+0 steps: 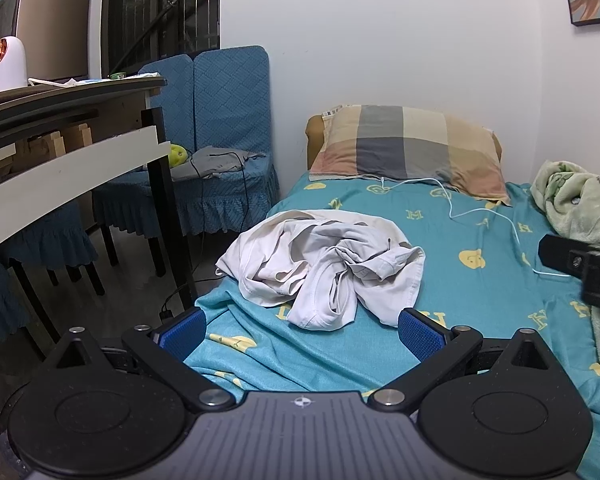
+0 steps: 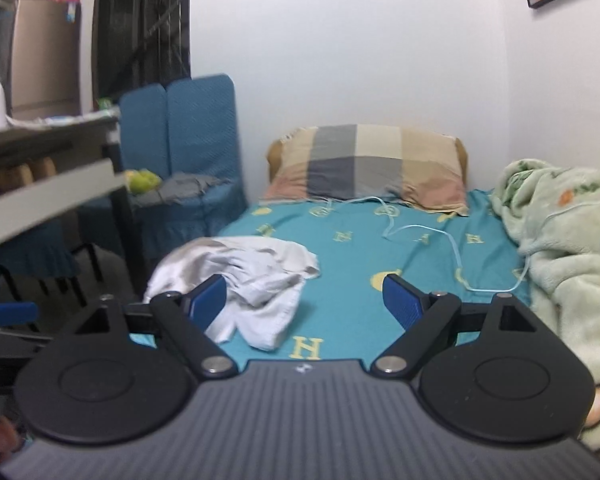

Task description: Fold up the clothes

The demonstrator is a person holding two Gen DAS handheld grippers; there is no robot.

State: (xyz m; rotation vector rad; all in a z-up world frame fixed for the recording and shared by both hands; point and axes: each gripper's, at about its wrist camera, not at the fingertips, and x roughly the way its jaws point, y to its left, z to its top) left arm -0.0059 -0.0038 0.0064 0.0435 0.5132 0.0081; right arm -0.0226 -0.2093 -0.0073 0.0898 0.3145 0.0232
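Note:
A crumpled white garment (image 1: 324,264) lies in a heap on the teal bed sheet (image 1: 480,300), near the bed's left edge. It also shows in the right wrist view (image 2: 252,280), blurred. My left gripper (image 1: 302,330) is open and empty, just short of the garment's near edge. My right gripper (image 2: 306,302) is open and empty, above the sheet to the right of the garment; its left blue pad (image 2: 208,300) overlaps the cloth in view. Part of the right gripper shows at the left wrist view's right edge (image 1: 588,272).
A plaid pillow (image 1: 412,148) lies at the bed's head. A white cable (image 1: 480,212) runs across the sheet. A green fleece blanket (image 2: 572,260) is piled along the right side. A dark table (image 1: 60,140) and blue-covered chairs (image 1: 220,140) stand left of the bed.

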